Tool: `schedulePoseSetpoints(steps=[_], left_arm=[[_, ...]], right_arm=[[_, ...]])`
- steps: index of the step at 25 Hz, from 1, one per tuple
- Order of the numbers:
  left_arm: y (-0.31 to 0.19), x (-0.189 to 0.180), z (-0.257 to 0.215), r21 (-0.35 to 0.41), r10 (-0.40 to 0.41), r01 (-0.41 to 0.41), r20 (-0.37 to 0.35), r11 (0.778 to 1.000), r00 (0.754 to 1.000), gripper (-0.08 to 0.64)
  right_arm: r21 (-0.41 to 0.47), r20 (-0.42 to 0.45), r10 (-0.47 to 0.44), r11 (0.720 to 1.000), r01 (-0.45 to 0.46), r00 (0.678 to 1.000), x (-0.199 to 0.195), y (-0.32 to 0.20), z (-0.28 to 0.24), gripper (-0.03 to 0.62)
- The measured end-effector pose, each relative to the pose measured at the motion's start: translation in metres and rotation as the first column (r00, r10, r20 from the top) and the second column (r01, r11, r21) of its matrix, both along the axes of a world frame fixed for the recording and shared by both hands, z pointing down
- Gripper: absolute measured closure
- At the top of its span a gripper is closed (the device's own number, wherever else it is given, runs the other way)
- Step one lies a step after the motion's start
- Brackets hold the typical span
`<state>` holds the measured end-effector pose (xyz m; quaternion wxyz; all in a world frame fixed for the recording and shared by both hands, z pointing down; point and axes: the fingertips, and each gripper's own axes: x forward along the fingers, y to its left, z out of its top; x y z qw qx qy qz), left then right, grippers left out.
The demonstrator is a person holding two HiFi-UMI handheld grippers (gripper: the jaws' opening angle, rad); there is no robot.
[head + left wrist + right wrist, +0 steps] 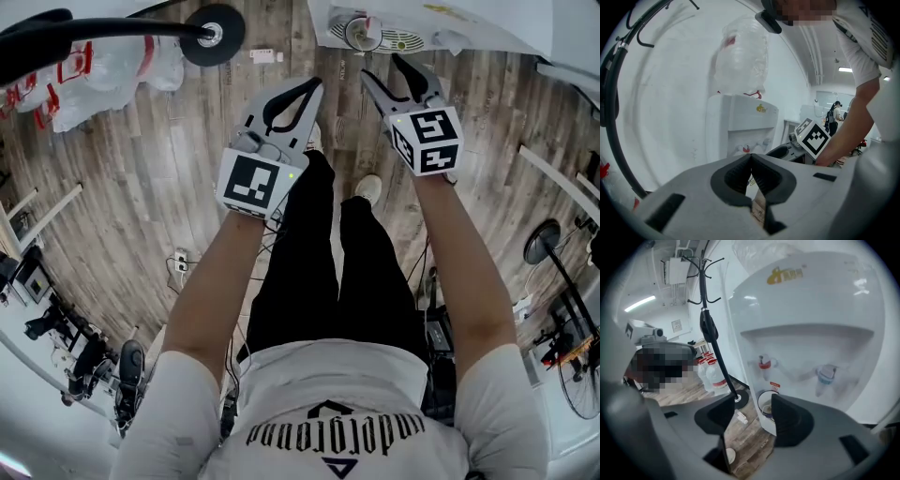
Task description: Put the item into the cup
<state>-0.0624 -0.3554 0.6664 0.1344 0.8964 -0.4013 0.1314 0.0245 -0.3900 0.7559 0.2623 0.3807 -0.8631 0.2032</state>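
A cup [764, 407] with a dark rim stands on the drip tray of a white water dispenser [806, 310]; from above, the cup [362, 34] sits just beyond my right gripper [382, 67]. That right gripper [753, 399] is open, empty, and aimed at the cup from a short way off. A small white item [740, 417] lies on the wooden floor by the dispenser, and shows as a small white item [265, 56] in the head view. My left gripper [315, 86] is shut with nothing held, its tips [751, 157] touching.
A black coat stand [712, 333] rises left of the dispenser, its round base [214, 35] on the floor. Water bottles [711, 373] and plastic bags [112, 70] lie further left. The person's legs and a shoe [368, 187] are below the grippers.
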Motion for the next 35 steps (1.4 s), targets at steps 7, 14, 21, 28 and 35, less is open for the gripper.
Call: schedulePoseSetpoints(steps=[7, 14, 21, 28, 35], left_arm=[[0.029, 0.000, -0.067, 0.022, -0.027, 0.027, 0.009, 0.999, 1.000, 0.552], [0.073, 0.019, -0.157, 0.049, -0.019, 0.021, -0.031, 0.999, 0.999, 0.552], [0.141, 0.037, -0.251, 0.110, -0.026, 0.033, -0.065, 0.993, 0.998, 0.552], [0.179, 0.051, -0.332, 0.240, -0.048, 0.062, -0.062, 0.969, 0.997, 0.552], [0.220, 0.073, -0.381, 0.316, -0.040, 0.061, -0.071, 0.947, 0.997, 0.553]], right_arm=[[0.042, 0.055, -0.033, 0.999, 0.031, 0.998, 0.005, 0.041, -0.090, 0.415], [0.141, 0.109, -0.101, 0.986, 0.085, 0.989, 0.017, 0.088, -0.212, 0.492], [0.307, 0.127, -0.126, 0.948, 0.082, 0.984, 0.065, 0.153, -0.338, 0.586], [0.380, 0.156, -0.195, 0.917, 0.123, 0.968, 0.088, 0.211, -0.411, 0.586], [0.443, 0.190, -0.242, 0.886, 0.137, 0.952, 0.106, 0.253, -0.460, 0.586]])
